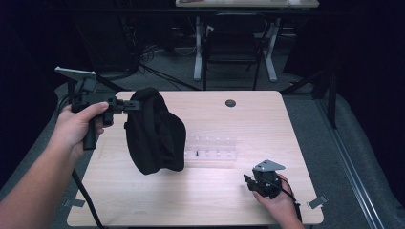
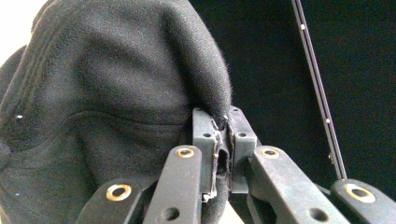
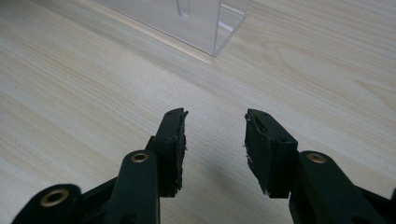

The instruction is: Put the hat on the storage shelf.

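Above the table (image 1: 200, 191), black bag (image 1: 155, 131) in left gripper (image 1: 128, 106)

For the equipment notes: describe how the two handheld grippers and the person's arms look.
Both are black. The left gripper has a pistol-style handle, a grey plate on top and a black cable trailing below. The right gripper carries a grey three-cornered plate. Their jaws are black linkage bars with brass-coloured rivets and worn dark pads. Both forearms are bare, no sleeves.

Overhead light is falling brightly on the counter (image 1: 200, 186), while the surrounding room is sitting in near darkness. The black bag (image 1: 155, 131) is casting a soft shadow beneath itself. The high view is looking slightly soft; the clear acrylic rack (image 3: 196, 21) is catching mild glare.
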{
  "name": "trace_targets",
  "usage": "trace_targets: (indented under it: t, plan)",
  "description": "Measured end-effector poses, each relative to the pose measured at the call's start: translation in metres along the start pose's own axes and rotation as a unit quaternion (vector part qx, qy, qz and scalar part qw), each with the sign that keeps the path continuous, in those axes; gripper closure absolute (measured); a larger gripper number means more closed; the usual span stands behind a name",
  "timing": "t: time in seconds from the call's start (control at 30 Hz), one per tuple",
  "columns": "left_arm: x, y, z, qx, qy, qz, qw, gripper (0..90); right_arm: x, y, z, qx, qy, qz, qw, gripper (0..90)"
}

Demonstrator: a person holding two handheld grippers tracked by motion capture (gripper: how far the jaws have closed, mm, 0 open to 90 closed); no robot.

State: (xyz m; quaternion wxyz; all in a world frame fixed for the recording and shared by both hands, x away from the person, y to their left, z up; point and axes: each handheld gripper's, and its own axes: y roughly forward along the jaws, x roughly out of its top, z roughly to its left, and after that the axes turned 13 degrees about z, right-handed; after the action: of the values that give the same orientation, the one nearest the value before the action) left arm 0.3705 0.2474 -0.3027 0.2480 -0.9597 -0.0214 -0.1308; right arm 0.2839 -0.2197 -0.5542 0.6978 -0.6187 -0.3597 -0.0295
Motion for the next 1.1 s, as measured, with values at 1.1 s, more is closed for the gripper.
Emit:
trace_targets:
  t: [1.1]
  plan:
    - [0.041, 0.054, -0.017, 0.058, -0.004, 0.004, 0.9983, 85.2, 0.000, -0.005, -0.004, 0.009, 0.006, -0.007, 0.9999, 57.7]
